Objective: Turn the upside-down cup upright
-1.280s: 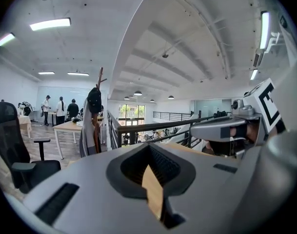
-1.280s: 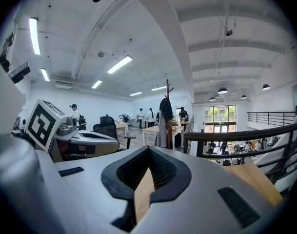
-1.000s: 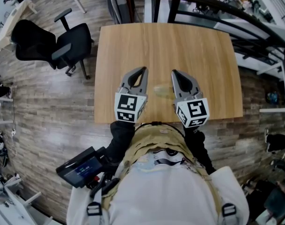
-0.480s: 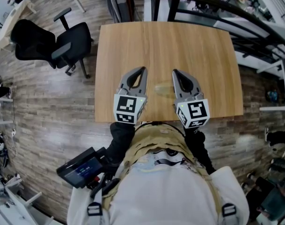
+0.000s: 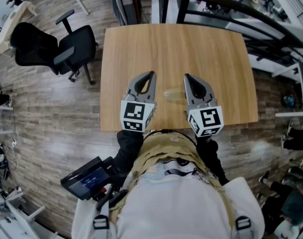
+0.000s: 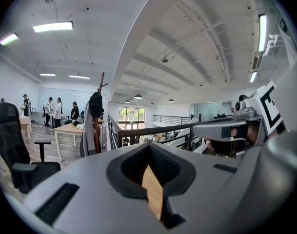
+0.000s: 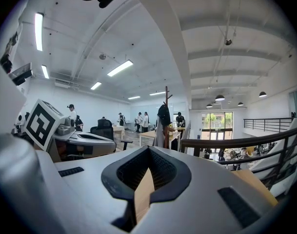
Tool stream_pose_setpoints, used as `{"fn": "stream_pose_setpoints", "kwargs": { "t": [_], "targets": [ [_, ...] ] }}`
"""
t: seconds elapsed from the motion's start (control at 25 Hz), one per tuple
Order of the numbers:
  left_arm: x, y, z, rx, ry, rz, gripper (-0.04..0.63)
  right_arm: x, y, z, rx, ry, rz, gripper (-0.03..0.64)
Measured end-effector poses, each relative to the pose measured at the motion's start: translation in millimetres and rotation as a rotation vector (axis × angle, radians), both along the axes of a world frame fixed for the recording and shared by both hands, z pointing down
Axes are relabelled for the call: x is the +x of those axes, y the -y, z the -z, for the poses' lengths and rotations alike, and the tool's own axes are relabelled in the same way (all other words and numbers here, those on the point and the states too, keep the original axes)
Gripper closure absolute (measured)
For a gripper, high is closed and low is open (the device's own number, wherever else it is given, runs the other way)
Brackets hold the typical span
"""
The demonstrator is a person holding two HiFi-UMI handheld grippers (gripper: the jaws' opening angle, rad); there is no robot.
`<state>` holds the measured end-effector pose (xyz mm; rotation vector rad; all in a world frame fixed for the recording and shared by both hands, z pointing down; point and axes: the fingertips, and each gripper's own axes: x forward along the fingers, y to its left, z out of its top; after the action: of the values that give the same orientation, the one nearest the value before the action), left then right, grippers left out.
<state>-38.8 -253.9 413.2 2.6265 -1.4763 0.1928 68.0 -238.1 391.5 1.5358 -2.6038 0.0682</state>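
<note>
A clear, faint cup [image 5: 172,94] rests on the wooden table [image 5: 176,49], between my two grippers; I cannot tell which way up it stands. My left gripper [image 5: 151,74] hovers over the table's near part, to the cup's left, jaws shut with nothing in them. My right gripper [image 5: 186,76] hangs to the cup's right, also shut and empty. In the left gripper view the left gripper [image 6: 149,147] has its jaws meeting in a point, and the right gripper [image 6: 231,128] shows at the side. The right gripper view shows the right gripper [image 7: 148,150] the same way. The cup is hidden in both gripper views.
A black office chair [image 5: 61,46] stands left of the table. A dark railing [image 5: 231,9] runs behind its far right side. In the gripper views a coat stand [image 6: 95,113], desks and several people stand far off in the room.
</note>
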Motion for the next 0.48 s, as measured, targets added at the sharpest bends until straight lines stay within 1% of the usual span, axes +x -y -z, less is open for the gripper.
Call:
{"fn": "stream_pose_setpoints", "kwargs": {
  "t": [0.2, 0.36, 0.48],
  "targets": [
    [2.2, 0.3, 2.3, 0.010, 0.001, -0.004, 0.595, 1.9, 0.3, 0.6, 0.005, 0.003, -0.006, 0.597],
    [2.7, -1.2, -1.2, -0.006, 0.010, -0.005, 0.595, 3.2, 0.0, 0.2, 0.006, 0.002, -0.013, 0.597],
    [2.0, -0.2, 1.3, 0.012, 0.009, -0.002, 0.595, 3.1, 0.3, 0.0, 0.010, 0.002, -0.012, 0.597]
  ]
}}
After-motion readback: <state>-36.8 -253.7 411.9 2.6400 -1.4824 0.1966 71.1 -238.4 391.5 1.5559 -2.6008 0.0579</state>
